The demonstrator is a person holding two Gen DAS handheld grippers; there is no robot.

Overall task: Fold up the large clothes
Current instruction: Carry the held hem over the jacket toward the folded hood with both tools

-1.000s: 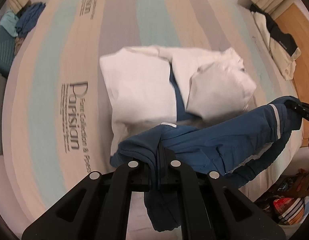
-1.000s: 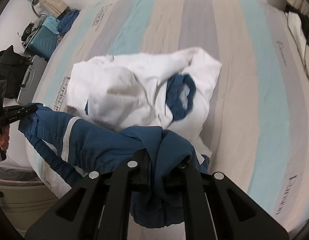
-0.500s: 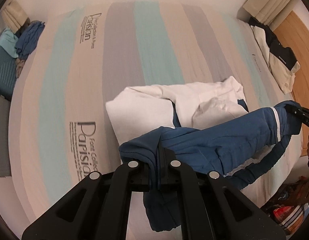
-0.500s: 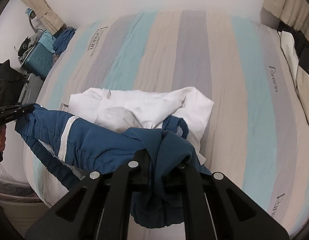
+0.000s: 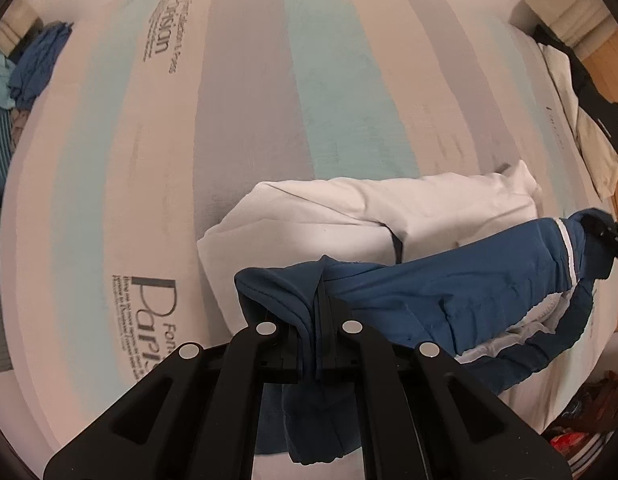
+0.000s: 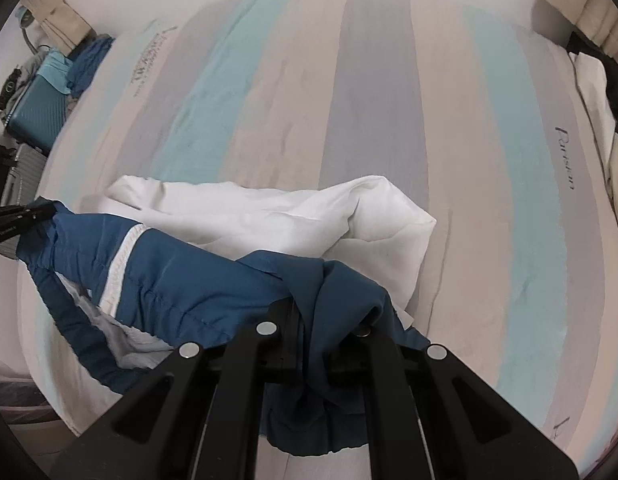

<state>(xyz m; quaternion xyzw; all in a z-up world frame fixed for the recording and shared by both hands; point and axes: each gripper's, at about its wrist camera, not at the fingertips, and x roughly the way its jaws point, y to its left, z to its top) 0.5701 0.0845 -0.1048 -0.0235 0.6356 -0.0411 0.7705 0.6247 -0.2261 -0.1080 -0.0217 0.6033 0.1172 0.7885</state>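
Observation:
A blue garment (image 5: 481, 292) with a white stripe and white lining hangs stretched between my two grippers above a striped bed. My left gripper (image 5: 319, 320) is shut on one blue corner. The right gripper (image 6: 309, 320) is shut on the other corner, and blue cloth (image 6: 189, 280) bunches over its jaws. Each view shows the other gripper's black tip at the garment's far end: the right gripper's tip (image 5: 605, 234) in the left wrist view, the left gripper's tip (image 6: 19, 216) in the right wrist view. The garment's white body (image 5: 369, 216) lies crumpled on the bed below the held edge.
The bed cover (image 5: 249, 120) has grey, teal and beige stripes with dark lettering. A pile of clothes and a teal suitcase (image 6: 37, 112) sit past one corner. A black-and-cream garment (image 5: 589, 112) lies on the opposite edge. Bags (image 5: 581, 432) are on the floor.
Both grippers have moved back toward the bed's near edge and lower, carrying the blue edge along. The white part now lies further ahead in both views, flatter on the bed.

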